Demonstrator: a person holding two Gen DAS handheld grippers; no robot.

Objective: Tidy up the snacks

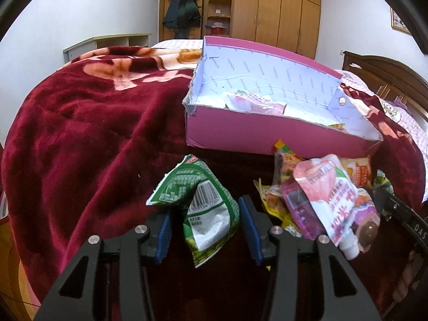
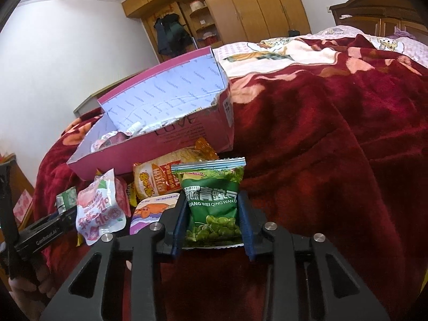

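A pink cardboard box (image 1: 256, 133) lies on the bed with a pink snack pouch (image 1: 254, 101) inside; it also shows in the right wrist view (image 2: 165, 144). A green snack bag (image 1: 203, 208) lies crumpled between the fingers of my left gripper (image 1: 206, 219), which is open around it. My right gripper (image 2: 214, 208) is shut on a green pea packet (image 2: 214, 203) and holds it upright. A pile of snack packs (image 1: 321, 192) lies in front of the box, to the right of the left gripper.
A dark red blanket (image 1: 101, 133) covers the bed. A pink pouch (image 2: 99, 211), a rice cracker pack (image 2: 160, 179) and a purple-lidded cup (image 2: 152, 208) lie left of the right gripper. Wooden wardrobes (image 1: 267, 13) stand behind. The left gripper's body (image 2: 40, 235) shows at lower left.
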